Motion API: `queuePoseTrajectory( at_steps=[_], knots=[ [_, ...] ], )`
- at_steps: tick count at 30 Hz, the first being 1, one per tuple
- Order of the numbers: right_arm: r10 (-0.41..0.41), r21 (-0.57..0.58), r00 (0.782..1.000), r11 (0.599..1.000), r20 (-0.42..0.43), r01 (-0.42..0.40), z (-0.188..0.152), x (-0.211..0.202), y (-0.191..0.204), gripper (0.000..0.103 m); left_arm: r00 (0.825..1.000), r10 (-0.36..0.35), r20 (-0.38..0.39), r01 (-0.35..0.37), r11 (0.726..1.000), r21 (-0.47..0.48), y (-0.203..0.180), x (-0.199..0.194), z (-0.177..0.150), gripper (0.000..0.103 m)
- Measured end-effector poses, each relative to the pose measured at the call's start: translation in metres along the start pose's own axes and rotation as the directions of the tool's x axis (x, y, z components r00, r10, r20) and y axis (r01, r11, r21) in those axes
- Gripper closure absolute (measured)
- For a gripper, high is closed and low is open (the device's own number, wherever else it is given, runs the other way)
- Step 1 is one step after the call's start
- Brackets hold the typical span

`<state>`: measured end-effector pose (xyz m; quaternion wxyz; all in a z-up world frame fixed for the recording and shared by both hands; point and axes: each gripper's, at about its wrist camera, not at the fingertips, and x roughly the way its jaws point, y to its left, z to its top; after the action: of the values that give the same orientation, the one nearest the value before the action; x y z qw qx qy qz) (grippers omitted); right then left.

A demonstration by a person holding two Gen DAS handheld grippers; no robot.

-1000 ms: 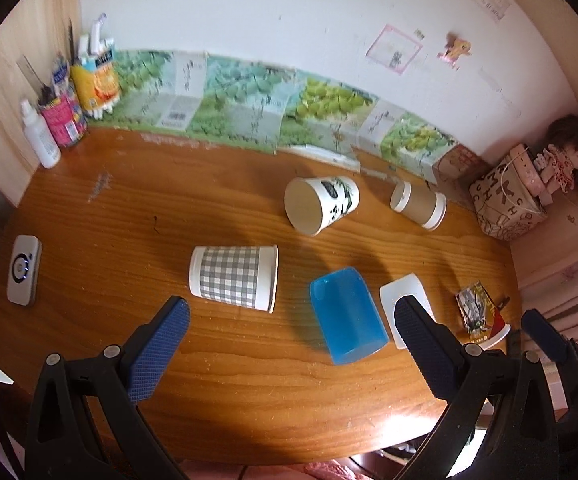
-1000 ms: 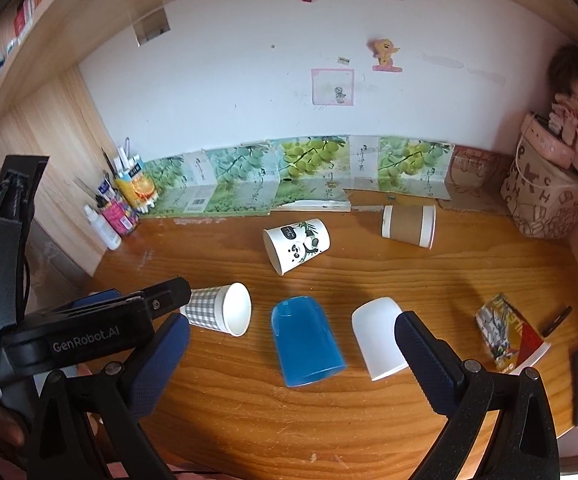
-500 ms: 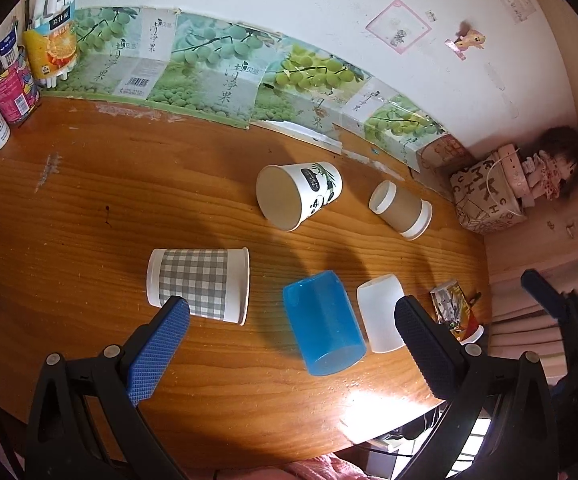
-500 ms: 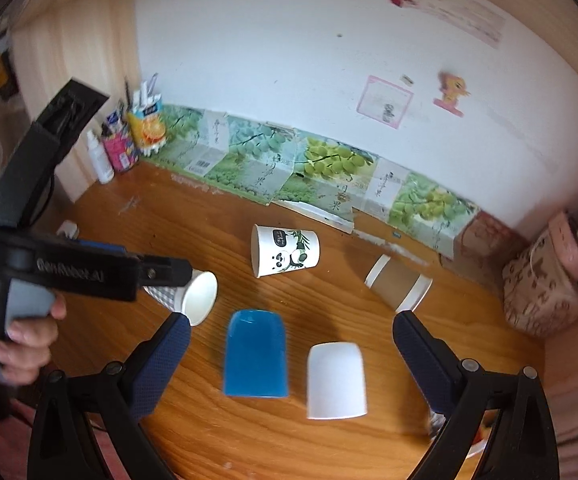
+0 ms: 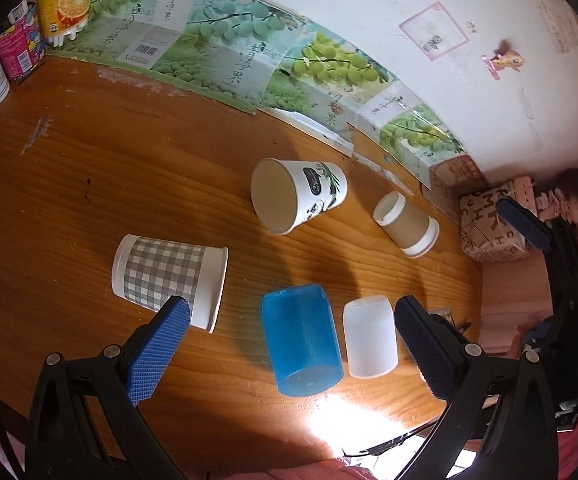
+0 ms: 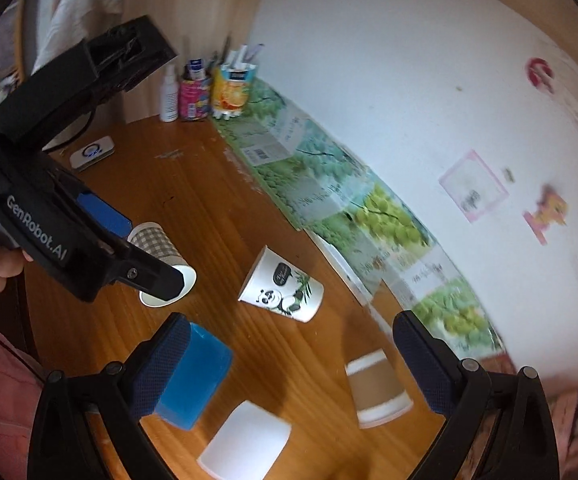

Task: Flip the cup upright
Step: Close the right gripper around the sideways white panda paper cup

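Note:
Several cups lie on their sides on the wooden desk: a grey checked cup, a blue cup, a white cup, a panda cup and a brown cup. My left gripper is open and empty above the blue cup. My right gripper is open and empty, above the blue cup, white cup, brown cup and panda cup. The left gripper's body hides part of the checked cup.
Bottles and a pen holder stand at the back left corner. Fruit cartons line the wall. A patterned bag and doll sit at the right. A white device lies at the desk's left.
Both grippers moved forward and lower toward the cups. The right view has swung and tilted left. All cups lie as before.

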<state>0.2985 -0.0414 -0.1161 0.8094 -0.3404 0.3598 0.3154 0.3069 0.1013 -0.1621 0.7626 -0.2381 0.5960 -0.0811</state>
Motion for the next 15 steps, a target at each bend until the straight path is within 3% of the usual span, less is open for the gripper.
queuePoseTrajectory(
  at_steps=[8,14,15],
  knots=[
    [0.149,-0.092,0.989,0.985,0.016,-0.147,-0.005,0.059,-0.013,0.002,0.996,0.081,0.024,-0.080,0.996,-0.034,0.006,0.014,0.018,0.001],
    [0.233,-0.126,0.973,0.965,-0.005,-0.231,-0.005,0.099,-0.009,0.005,0.997,0.071,0.003,-0.070,0.996,-0.057,0.012,0.024,0.028,0.001],
    [0.243,-0.132,0.970,0.962,-0.006,-0.241,-0.005,0.105,-0.008,0.006,0.995,0.095,0.000,-0.095,0.993,-0.064,0.013,0.026,0.029,0.002]
  ],
)
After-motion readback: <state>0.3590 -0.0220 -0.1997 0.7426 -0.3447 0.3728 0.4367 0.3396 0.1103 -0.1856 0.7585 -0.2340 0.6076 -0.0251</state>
